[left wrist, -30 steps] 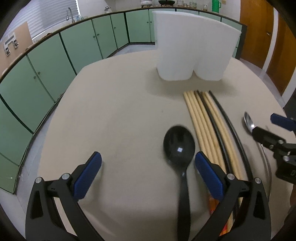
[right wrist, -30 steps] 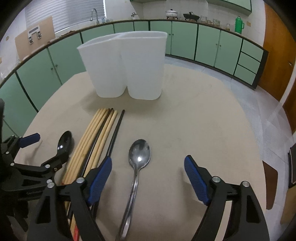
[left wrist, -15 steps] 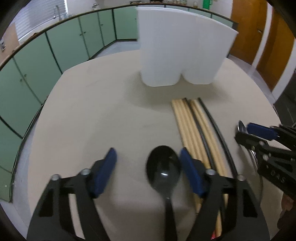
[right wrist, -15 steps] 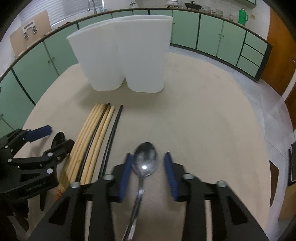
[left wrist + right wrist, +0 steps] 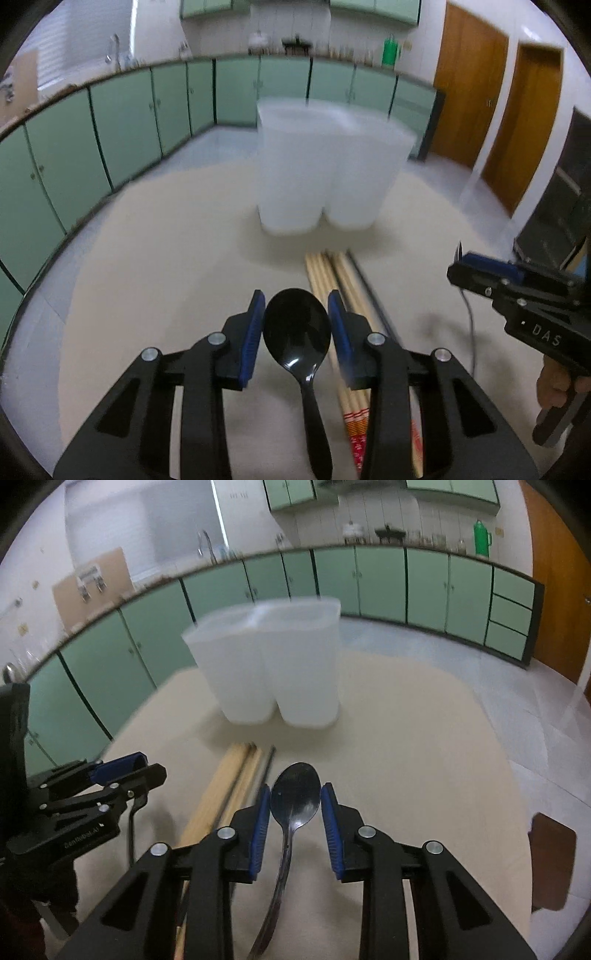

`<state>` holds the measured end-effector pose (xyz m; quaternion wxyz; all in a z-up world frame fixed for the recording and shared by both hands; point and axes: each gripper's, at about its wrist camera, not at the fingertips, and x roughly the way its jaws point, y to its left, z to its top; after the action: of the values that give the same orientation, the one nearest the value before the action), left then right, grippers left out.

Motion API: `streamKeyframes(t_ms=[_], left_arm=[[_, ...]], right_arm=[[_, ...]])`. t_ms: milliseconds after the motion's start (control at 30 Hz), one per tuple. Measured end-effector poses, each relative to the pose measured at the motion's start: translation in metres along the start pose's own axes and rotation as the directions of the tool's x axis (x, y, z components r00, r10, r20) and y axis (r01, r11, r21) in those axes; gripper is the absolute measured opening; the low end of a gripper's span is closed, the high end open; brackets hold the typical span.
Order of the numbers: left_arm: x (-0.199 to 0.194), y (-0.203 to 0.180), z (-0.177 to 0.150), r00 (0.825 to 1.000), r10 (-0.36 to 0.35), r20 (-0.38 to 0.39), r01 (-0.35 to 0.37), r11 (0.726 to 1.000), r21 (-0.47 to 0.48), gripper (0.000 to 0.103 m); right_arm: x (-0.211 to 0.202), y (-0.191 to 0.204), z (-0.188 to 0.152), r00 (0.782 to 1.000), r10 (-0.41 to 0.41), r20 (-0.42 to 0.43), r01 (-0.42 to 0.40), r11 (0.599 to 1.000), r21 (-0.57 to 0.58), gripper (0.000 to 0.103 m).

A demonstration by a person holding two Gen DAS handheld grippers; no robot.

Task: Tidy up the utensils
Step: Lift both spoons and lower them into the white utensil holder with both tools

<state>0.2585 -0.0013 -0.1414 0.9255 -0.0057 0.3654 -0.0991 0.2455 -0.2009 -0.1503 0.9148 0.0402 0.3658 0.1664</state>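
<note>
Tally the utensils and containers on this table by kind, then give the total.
Spoons: 2, a black spoon and a metal spoon
Chopstick bundles: 1, the chopsticks too blurred to count singly
White holders: 1, the twin-compartment holder
Total: 4

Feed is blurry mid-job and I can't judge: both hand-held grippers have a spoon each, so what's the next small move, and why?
Probably carry both spoons forward to above the white holder. The left hand-held gripper is closing on the black spoon, the right hand-held gripper clamps the metal spoon, and the holder stands behind the chopsticks on the table.
</note>
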Motion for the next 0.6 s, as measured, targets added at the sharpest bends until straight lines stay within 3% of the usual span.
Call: streamKeyframes(t_ms=[67,133,267,600], left_arm=[[-0.014,-0.003,0.003,0.997,0.006,0.074,-0.006,1.000,-0.005,0.034],[-0.025,-0.003,0.008,0.991,0.011,0.131,-0.012,1.000,0.002,0.034],[-0.036,-0.007,0.020,0.979,0.020,0.202,-0.023,1.000,0.013,0.034],[-0.040,-0.009,0.020,0.979,0.017,0.205,-0.018,1.000,0.002,0.033]], right_arm=[[-0.012,0.003,0.002,0.999,0.003,0.050,-0.002,1.000,-0.013,0.027],[-0.019,0.006,0.012,0.996,0.013,0.085,-0.011,1.000,-0.027,0.003],[-0.024,0.006,0.026,0.993,0.036,0.110,-0.032,0.999,-0.032,0.002],[-0.025,0.000,0.022,0.991,0.077,0.105,-0.075,0.997,-0.023,0.001]])
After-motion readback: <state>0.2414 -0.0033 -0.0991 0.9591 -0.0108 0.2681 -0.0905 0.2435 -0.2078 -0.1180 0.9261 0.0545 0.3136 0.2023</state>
